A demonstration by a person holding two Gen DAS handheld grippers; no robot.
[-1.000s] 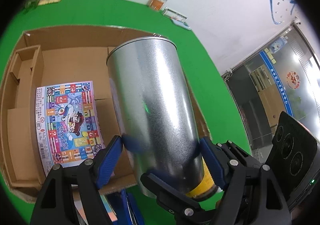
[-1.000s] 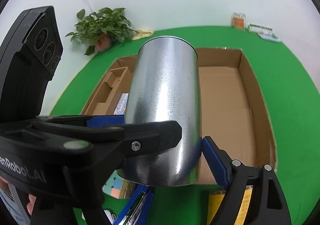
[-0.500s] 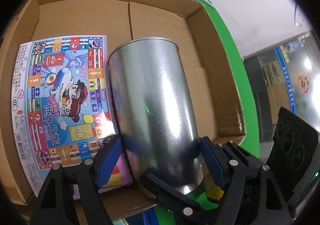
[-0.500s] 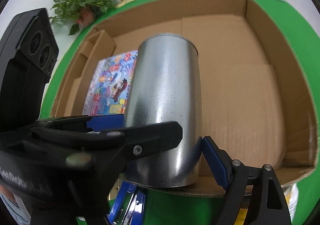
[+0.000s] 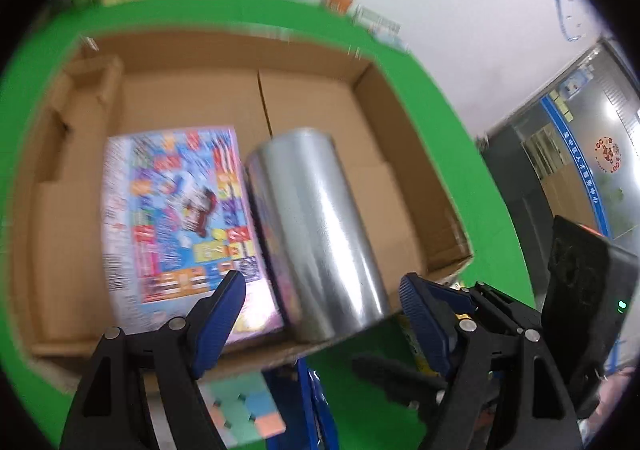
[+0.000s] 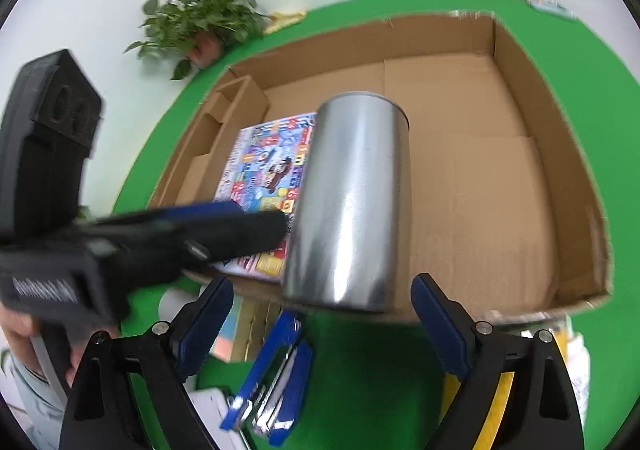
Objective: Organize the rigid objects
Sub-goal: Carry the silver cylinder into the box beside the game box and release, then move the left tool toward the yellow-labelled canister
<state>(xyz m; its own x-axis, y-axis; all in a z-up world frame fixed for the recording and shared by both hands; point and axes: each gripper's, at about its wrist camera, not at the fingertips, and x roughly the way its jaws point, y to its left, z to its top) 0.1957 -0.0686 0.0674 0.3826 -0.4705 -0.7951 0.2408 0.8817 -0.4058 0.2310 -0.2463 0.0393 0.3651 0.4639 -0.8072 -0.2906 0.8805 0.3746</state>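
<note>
Standing upright in the cardboard box (image 6: 568, 154), the metal can (image 5: 316, 234) sits dead ahead of both tools, just beside the game board (image 5: 176, 218). Left gripper (image 5: 320, 314) and right gripper (image 6: 320, 314) gape wide, holding nothing, about equally near the can.

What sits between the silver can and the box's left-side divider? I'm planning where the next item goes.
Only the colourful board game, lying flat beside the silver can in the cardboard box; both views show it.

You get bright, even overhead light, yet both fisheye views smear with motion blur, corners fall black, edges bend, and white glare streaks run down the metal can (image 5: 316, 230) (image 6: 352, 206).
</note>
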